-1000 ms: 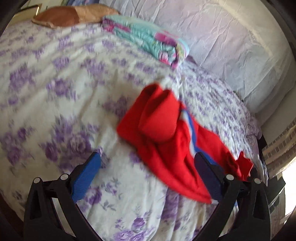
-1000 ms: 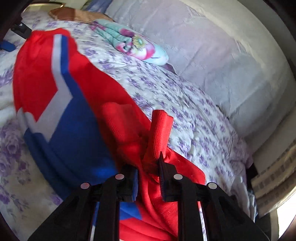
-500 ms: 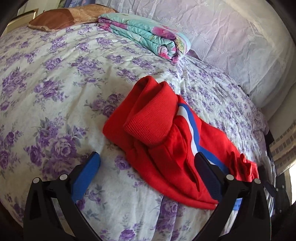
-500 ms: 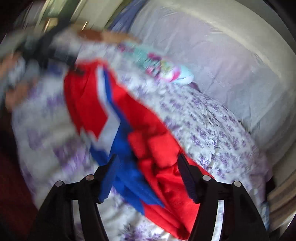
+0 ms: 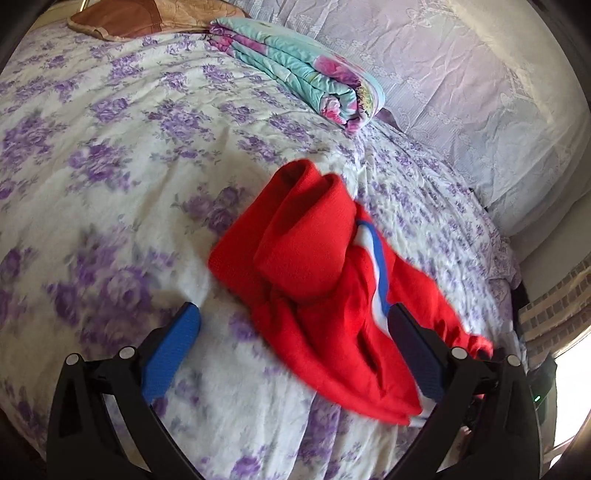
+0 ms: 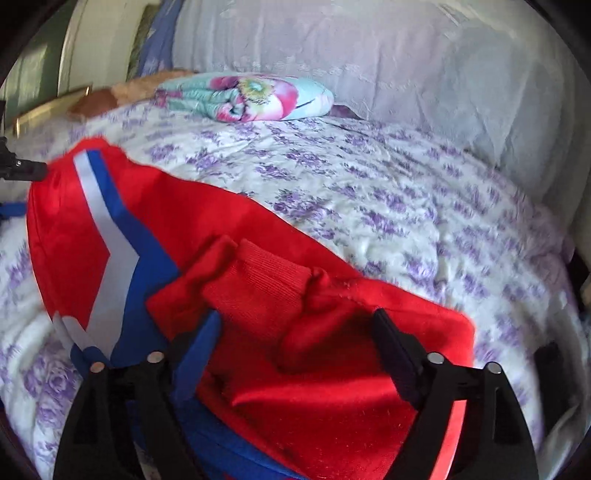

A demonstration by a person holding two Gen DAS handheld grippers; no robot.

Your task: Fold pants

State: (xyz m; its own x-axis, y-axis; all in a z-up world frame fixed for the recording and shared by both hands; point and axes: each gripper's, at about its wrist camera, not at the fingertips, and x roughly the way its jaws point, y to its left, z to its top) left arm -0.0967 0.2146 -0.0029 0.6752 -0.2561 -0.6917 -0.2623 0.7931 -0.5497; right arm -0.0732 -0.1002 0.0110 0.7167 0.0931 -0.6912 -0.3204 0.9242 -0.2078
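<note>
Red pants (image 5: 317,288) with a blue and white stripe lie crumpled on the flowered bed sheet (image 5: 110,155), their ribbed cuffs bunched on top. My left gripper (image 5: 291,343) is open and empty, hovering just short of the pants' near edge. In the right wrist view the pants (image 6: 258,295) fill the foreground, with a ribbed red cuff (image 6: 258,284) folded over the middle. My right gripper (image 6: 295,343) is open, its fingers either side of the red fabric and holding nothing.
A folded teal and pink floral blanket (image 5: 306,70) lies at the far side of the bed (image 6: 251,96). A brown pillow (image 5: 140,18) sits beyond it. A pale lace curtain (image 5: 461,74) hangs along the right. The bed edge drops off at right (image 5: 517,295).
My right gripper has let go of the red cuff and opened, then swung round over the pants. The left gripper stayed open and shifted only slightly. The pants now lie loose on the bed.
</note>
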